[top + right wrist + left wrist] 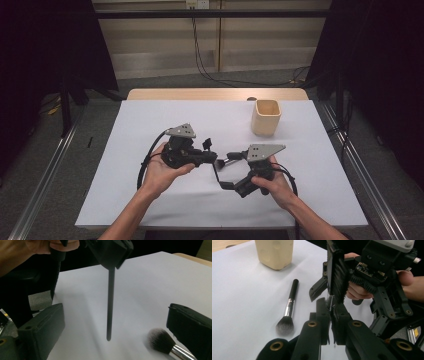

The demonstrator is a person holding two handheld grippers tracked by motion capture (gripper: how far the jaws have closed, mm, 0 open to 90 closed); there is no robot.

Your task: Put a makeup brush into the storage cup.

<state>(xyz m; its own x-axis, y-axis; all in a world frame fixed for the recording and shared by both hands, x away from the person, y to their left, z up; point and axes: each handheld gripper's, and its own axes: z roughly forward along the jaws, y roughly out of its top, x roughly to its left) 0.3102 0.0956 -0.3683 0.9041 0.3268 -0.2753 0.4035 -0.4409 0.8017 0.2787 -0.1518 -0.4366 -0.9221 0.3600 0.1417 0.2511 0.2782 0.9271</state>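
Note:
My left gripper points right near the table's middle, shut on a thin black stick that hangs down from its jaws toward the table. In the left gripper view the stick shows as a thin edge pinched between the shut jaws. My right gripper faces it from the right, open, with its jaws on either side of the stick's lower end and not touching it. A makeup brush with a black handle, silver ferrule and dark bristles lies on the white cover; its head sits just inside the right gripper's right jaw.
A beige square cup stands upright at the back right of the white-covered table. A strip of bare wood runs along the far edge. Metal rails and cables lie on the floor around the table.

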